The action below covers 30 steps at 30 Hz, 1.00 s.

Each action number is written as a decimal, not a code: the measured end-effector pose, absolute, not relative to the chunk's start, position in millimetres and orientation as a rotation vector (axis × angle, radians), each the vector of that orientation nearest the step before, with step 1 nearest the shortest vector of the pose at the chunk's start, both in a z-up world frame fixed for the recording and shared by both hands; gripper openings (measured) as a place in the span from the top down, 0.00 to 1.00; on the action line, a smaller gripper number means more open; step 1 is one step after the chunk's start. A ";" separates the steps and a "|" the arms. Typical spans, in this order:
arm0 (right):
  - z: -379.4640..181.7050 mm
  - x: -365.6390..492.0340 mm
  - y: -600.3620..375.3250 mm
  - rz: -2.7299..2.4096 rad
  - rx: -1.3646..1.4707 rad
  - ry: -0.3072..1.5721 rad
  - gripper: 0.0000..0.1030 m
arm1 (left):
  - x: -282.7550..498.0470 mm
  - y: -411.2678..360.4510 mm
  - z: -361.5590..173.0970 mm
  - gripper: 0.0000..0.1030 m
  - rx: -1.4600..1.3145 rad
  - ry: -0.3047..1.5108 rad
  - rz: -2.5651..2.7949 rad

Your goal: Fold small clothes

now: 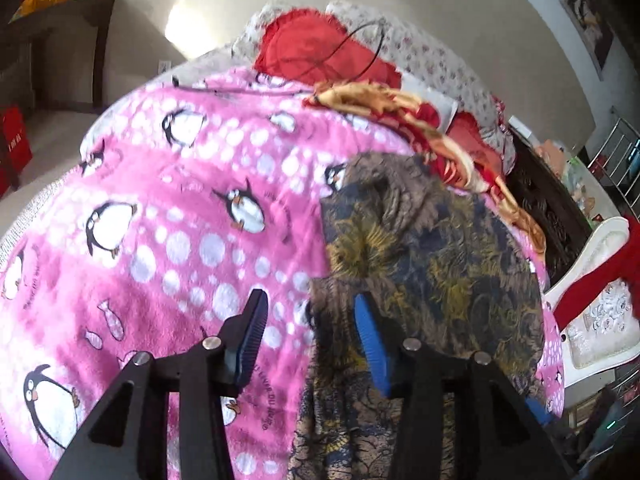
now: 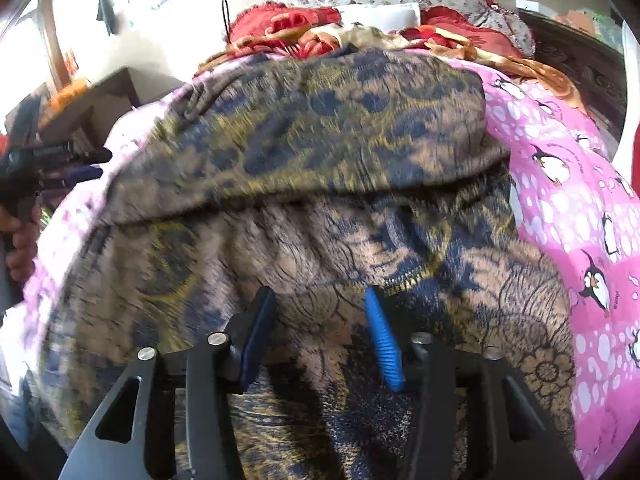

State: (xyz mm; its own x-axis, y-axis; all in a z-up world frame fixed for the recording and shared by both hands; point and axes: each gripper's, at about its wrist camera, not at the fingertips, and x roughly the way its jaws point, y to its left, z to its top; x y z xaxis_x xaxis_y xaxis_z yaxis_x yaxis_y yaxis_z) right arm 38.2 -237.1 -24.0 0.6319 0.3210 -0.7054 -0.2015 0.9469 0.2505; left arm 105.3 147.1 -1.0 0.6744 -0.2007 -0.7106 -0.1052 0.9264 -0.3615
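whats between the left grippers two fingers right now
Nothing gripped: the left gripper is open, with only pink penguin blanket and the patterned garment's edge behind the gap, in the left wrist view.

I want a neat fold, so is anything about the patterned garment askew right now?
Yes. The patterned garment is folded over unevenly on the pink penguin blanket: its upper layer bunches in a thick roll, with wrinkled edges. Both grippers, left and right, are open.

Ahead of my left gripper [image 1: 310, 304], with its matt black plastic arms and ribbed blue pads, lies a fleecy pink penguin blanket [image 1: 180, 208], soft and napped. Under my right gripper [image 2: 320, 304] the patterned garment [image 2: 320, 128] looks like thin woven cloth, matt and wrinkled. Beyond it, a red blanket [image 2: 304, 28] looks plush.
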 end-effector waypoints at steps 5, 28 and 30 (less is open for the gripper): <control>29.4 77.0 -252.5 0.254 0.210 0.671 0.63 | 115.3 112.2 2.2 0.53 -0.328 0.824 -0.068; 5.2 200.8 -295.5 0.068 0.101 0.853 0.77 | 114.2 50.7 -67.1 0.18 -0.111 0.877 -0.056; -30.9 220.8 -292.4 0.012 0.029 0.967 0.75 | 115.0 50.1 -67.2 0.16 -0.108 0.880 -0.057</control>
